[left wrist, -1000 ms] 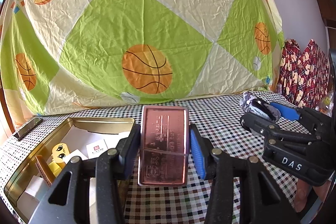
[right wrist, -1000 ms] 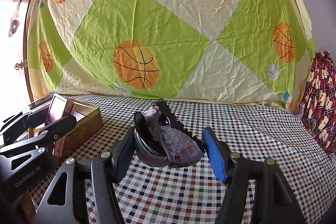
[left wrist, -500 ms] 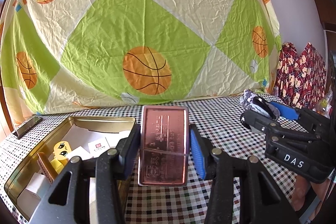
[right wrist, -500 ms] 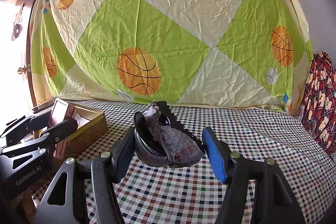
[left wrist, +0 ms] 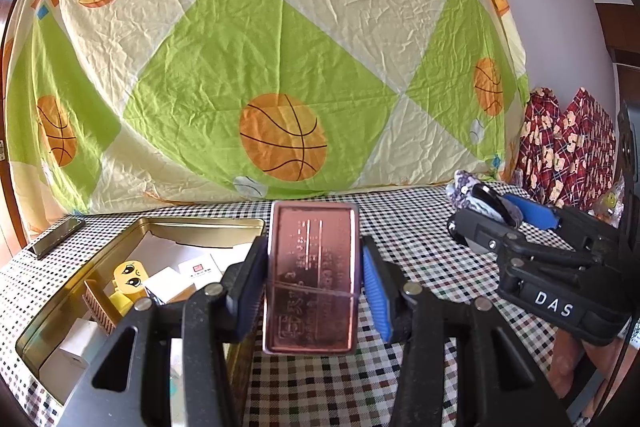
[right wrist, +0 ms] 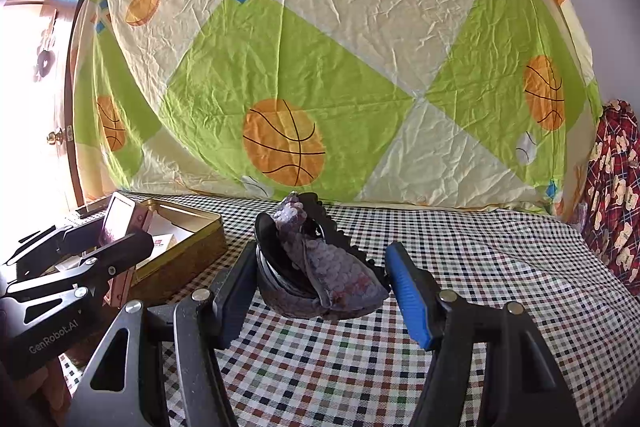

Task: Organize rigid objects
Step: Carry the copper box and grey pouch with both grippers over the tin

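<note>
Little has shifted since the earlier frames: both grippers keep their holds, and only the viewpoints have drifted slightly. Left gripper (left wrist: 314, 281): jaws closed narrowly on a copper-pink metal case (left wrist: 311, 279), held upright by its long sides above the checkered tablecloth (left wrist: 424, 259), just right of the open gold tin (left wrist: 200, 225). Tin contents: white cards, a yellow cartoon figure (left wrist: 127, 281) and a brown comb-like piece (left wrist: 98, 309). Beyond the tin's far-left corner, a dark flat bar (left wrist: 54, 237) lies on the cloth. Right gripper (right wrist: 320, 281): jaws set moderately wide around a dark hair claw with purple knit fabric (right wrist: 320, 267); the black finger touches its left side, whereas contact at the blue pad (right wrist: 408, 293) cannot be told. Claw position: between the fingers, near the table centre, right of the tin. Background: a basketball-print sheet (right wrist: 320, 67).
</note>
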### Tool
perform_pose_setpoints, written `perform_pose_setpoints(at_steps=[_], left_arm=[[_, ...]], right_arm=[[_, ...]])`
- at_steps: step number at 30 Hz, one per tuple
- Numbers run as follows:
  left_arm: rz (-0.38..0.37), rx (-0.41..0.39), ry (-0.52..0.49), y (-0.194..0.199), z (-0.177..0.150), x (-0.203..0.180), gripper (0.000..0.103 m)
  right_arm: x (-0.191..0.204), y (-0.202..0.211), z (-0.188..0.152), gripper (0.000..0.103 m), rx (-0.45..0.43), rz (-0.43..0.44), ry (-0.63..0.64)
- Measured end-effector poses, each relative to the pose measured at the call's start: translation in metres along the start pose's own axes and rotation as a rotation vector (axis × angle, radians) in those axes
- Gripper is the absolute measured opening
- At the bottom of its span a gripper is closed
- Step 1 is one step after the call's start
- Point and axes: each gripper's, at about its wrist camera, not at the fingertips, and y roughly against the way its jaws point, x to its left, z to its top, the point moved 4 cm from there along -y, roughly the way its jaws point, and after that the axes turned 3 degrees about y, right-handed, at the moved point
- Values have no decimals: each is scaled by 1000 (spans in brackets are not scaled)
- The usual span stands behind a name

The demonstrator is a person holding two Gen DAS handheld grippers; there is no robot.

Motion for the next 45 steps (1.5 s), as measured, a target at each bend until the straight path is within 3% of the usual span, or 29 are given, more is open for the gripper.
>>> perform_pose_setpoints(at_steps=[45], left_arm=[[22,-47,111,51,-7,68,45]], right_arm=[[103,-4,2,66,26,182,74]])
